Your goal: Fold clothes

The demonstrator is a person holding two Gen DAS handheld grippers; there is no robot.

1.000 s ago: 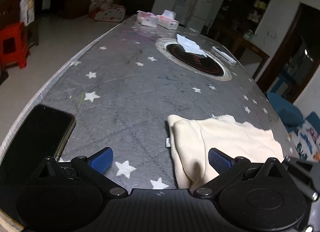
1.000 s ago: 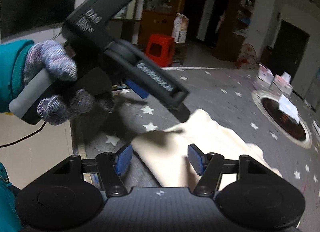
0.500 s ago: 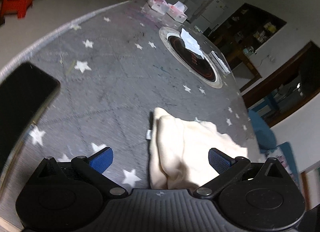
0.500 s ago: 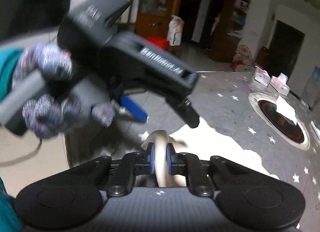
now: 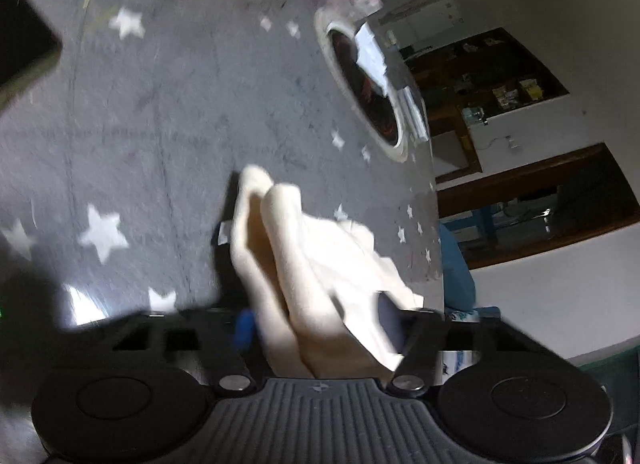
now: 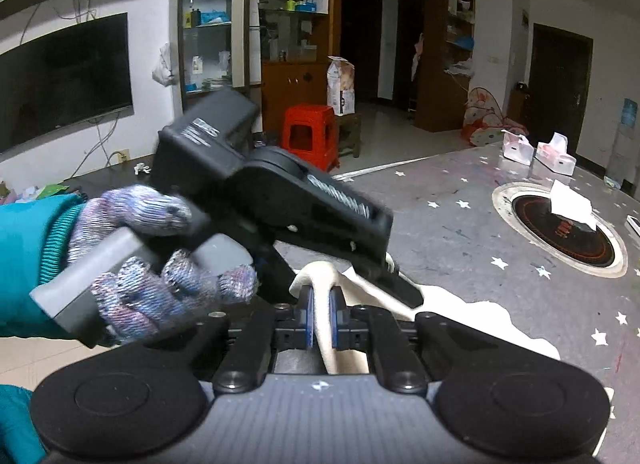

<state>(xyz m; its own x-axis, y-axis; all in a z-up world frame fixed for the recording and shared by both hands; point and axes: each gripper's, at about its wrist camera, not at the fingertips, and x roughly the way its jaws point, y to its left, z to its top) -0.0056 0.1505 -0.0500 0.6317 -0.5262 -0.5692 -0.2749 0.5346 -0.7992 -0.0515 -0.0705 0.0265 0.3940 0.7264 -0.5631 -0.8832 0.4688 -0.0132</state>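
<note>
A cream garment (image 5: 320,248) lies bunched on the grey star-patterned table (image 5: 160,124). In the left wrist view my left gripper (image 5: 316,328) has its jaws partly closed around a thick fold of the garment; the view is blurred. In the right wrist view my right gripper (image 6: 322,316) is shut on a raised edge of the garment (image 6: 320,296). The left gripper's black body (image 6: 280,200), held by a gloved hand, sits just beyond and above the right gripper.
A round dark hotplate (image 6: 560,228) with white paper on it sits in the table's far part. Tissue boxes (image 6: 556,156) stand at the far edge. A black phone (image 5: 20,44) lies at the left edge. A red stool (image 6: 308,132) stands on the floor.
My left gripper has moved onto the garment and its jaws have narrowed around a fold. My right gripper closed on the garment edge and stays shut, lifting it slightly.
</note>
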